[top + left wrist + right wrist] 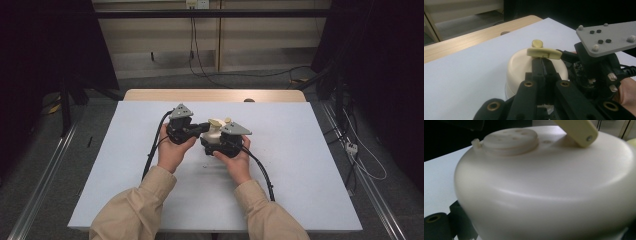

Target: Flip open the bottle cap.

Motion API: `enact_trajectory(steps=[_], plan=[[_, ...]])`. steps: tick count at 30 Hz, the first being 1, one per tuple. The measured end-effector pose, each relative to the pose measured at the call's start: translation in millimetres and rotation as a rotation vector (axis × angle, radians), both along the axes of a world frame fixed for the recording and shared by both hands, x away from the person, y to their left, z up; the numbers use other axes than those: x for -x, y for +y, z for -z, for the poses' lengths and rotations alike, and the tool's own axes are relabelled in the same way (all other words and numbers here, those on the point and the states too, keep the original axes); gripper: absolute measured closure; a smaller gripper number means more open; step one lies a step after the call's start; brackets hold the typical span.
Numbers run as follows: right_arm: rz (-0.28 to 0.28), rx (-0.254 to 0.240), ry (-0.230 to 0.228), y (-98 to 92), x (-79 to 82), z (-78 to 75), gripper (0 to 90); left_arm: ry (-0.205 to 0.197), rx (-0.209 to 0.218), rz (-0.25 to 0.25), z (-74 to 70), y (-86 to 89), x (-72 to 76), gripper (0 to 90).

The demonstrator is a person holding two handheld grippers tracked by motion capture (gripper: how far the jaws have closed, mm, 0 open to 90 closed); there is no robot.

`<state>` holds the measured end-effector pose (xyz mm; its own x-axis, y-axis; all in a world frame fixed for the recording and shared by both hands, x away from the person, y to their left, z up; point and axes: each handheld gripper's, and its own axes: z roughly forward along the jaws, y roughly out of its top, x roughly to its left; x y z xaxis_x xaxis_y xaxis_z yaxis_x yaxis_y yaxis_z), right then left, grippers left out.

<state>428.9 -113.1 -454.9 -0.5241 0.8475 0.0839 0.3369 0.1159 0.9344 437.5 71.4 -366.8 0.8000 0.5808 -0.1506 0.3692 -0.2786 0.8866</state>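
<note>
A cream domed container (213, 135) stands on the white table top, with a pale yellow crank handle (216, 121) and knob on its lid. My left gripper (205, 127) reaches in from the left. In the left gripper view its jaws (543, 61) are shut together, their tips right against the underside of the handle (544, 52); I cannot tell whether they pinch it. My right gripper (220, 144) clasps the container's near side. The dome (544, 190) sits very close between its jaws, with a round perforated disc (511, 138) on top.
A white sheet (300, 165) covers the table, and a wooden edge (215, 95) shows at the back. Black cables (150, 155) trail from both grippers toward the person. Metal rails (40, 190) run along the floor on either side.
</note>
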Motion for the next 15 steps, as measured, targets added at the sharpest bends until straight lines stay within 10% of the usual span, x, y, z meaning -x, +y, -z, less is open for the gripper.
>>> enact_trajectory(steps=[15], plan=[[-0.001, 0.001, 0.0, 0.0, -0.1, -0.1, 5.7, 0.0, -0.002, 0.007, -0.2, -3.2, -1.7, 90.0]])
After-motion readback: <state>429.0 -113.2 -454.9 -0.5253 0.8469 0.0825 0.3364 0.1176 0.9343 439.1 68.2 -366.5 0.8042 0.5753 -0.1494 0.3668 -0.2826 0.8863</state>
